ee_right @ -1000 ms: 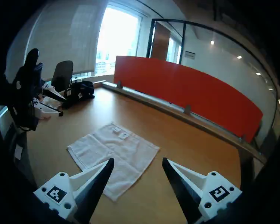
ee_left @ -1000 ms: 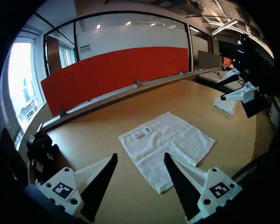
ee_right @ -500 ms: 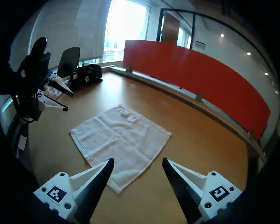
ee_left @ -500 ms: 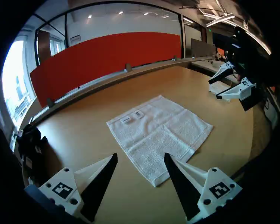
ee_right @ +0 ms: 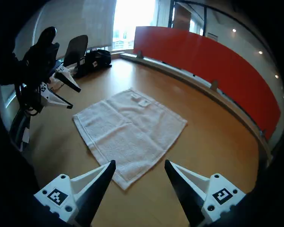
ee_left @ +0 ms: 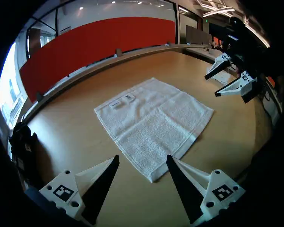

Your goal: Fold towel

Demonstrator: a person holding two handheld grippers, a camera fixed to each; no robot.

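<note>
Two pairs of tongs hang over one wooden table (ee_left: 72,128), and both are empty.

In the left gripper view, a black bag (ee_left: 22,147) sits at the far left by the table's edge. Next comes the left gripper (ee_left: 142,156), its fingers spread wide, with the near corner of the white towel (ee_left: 153,121) showing in the gap between the tips. The towel lies flat and fully open in the middle of the table, with two small labels (ee_left: 121,101) near its far left edge. At the far right the right gripper (ee_left: 212,86) hovers clear of the towel, also wide open.

In the right gripper view, the left gripper (ee_right: 74,99) is at the left, beside the towel's (ee_right: 128,130) left corner, fingers apart. Lower centre, the right gripper (ee_right: 139,162) gapes wide over the towel's nearest corner. A red partition (ee_right: 217,56) runs along the table's far side to the right.
</note>
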